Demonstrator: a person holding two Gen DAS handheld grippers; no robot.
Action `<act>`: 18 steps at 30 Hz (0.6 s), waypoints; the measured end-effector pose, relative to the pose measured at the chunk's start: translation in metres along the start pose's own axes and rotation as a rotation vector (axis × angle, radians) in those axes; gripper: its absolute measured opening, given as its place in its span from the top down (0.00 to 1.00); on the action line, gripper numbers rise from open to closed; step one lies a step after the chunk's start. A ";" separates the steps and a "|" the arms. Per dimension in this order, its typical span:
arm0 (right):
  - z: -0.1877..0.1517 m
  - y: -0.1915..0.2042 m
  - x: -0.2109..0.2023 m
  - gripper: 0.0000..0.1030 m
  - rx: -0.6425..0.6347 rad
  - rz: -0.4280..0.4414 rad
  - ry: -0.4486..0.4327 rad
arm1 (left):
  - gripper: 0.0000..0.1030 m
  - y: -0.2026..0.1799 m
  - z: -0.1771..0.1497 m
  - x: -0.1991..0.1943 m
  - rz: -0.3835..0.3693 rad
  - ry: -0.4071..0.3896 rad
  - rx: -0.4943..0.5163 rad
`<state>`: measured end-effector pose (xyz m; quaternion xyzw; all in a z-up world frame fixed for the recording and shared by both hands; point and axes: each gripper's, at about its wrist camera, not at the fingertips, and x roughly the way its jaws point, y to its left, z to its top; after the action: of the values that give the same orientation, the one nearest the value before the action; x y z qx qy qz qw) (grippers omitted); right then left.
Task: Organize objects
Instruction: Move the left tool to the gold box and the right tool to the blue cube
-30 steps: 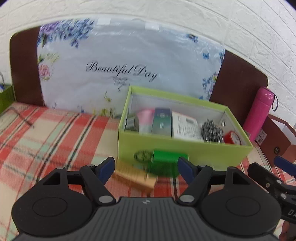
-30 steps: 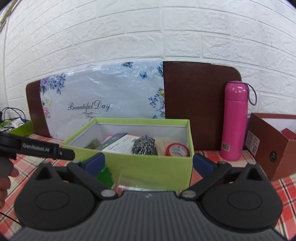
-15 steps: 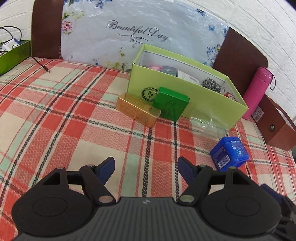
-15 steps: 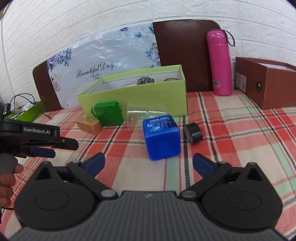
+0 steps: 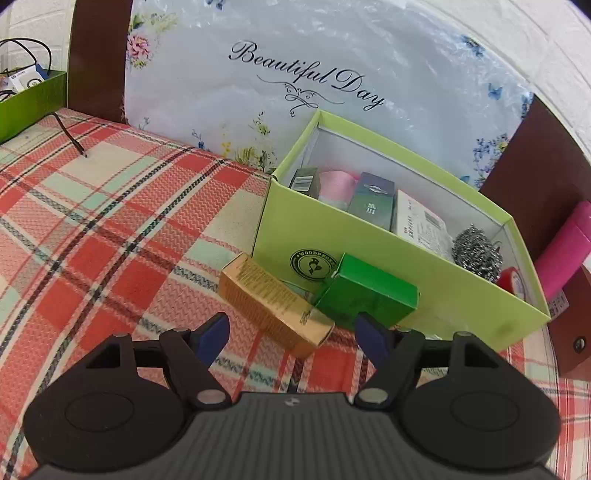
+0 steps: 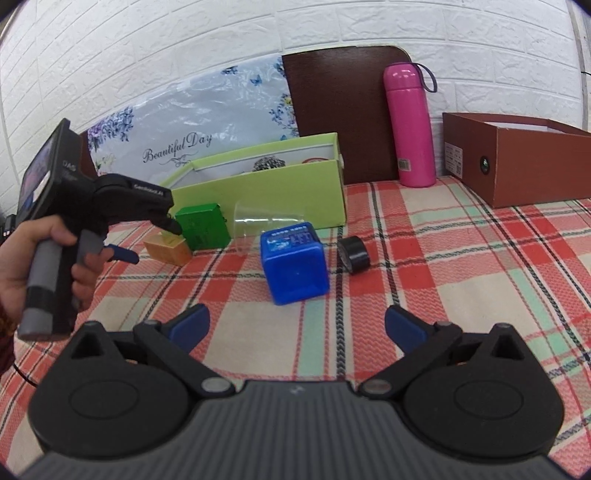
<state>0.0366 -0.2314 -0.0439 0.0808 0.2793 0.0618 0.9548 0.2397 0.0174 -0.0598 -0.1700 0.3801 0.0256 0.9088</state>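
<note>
Covering the bench [image 6: 461,258], a plaid cloth carries a lime box [image 5: 388,273] at the far side, with a green carton [image 5: 369,295] and a tan carton [image 5: 269,306] leaning against its near wall. Right of them lie a blue cube [image 6: 295,262] and black tape [image 6: 354,254]. Both the left gripper [image 5: 291,332] and right gripper [image 6: 295,325] gape wide, holding nothing.

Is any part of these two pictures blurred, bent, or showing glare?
Left wrist view: sharp, plastic sheet shows soft glare, light-green box edges curve from the fisheye. Right wrist view: sharp, brick wall lines bend, clear cup barely visible.
</note>
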 end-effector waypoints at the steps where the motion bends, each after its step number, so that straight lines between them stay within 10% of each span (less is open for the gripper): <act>1: 0.000 -0.001 0.001 0.00 0.003 -0.002 0.004 | 0.25 0.000 0.001 0.004 0.008 0.004 -0.010; 7: -0.001 0.003 0.007 0.00 -0.011 0.006 0.023 | 0.34 0.011 0.002 0.021 -0.017 0.027 -0.002; 12: -0.001 0.009 0.014 0.00 -0.028 0.023 0.039 | 0.87 0.023 -0.005 0.009 -0.143 0.095 0.090; 18: -0.001 0.016 0.023 0.00 -0.042 0.042 0.050 | 0.90 0.037 -0.023 -0.015 -0.196 0.109 0.160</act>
<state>0.0543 -0.2117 -0.0534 0.0651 0.3001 0.0899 0.9474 0.2067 0.0458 -0.0750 -0.1344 0.4114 -0.1030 0.8956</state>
